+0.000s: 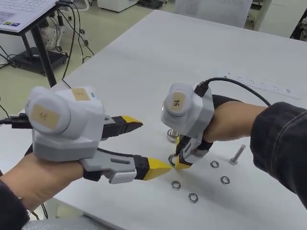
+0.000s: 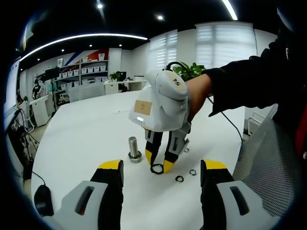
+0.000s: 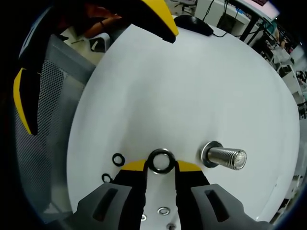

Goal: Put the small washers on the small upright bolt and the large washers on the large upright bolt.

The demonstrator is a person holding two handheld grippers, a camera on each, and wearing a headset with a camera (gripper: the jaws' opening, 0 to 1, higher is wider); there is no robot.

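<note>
Right now your right gripper (image 1: pixel 178 158) has its jaws clamped on a large washer (image 1: pixel 171 159), pinched between the yellow tips. In the right gripper view the dark ring sits squarely at the tips, with its hole open to the camera. You're holding it low over the white table (image 1: pixel 144 72); whether it touches the surface I cannot tell.

The large bolt (image 1: pixel 172 135) stands upright just beyond the held washer, partly hidden behind your right gripper in the head view. In the left gripper view it is just left of the right gripper's tips, close to the washer but apart from it. There is a wider collar at its foot; I cannot tell whether that is the bolt's head or a washer.

The small bolt (image 1: pixel 238 154) is further right and well apart from the large one, with its head at the near end. I cannot tell whether it is truly upright.

Four small washers (image 1: pixel 214 164) lie flat on the table. Two are to the right of your right gripper, between it and the small bolt. The other two are nearer to you, just in front of the tips.

Your left gripper (image 1: pixel 146 143) is on the left with its jaws wide apart and nothing between them. It points toward the right gripper and its near tip is close beside the held washer. A white power strip (image 1: pixel 254 84) lies at the far right of the table.
</note>
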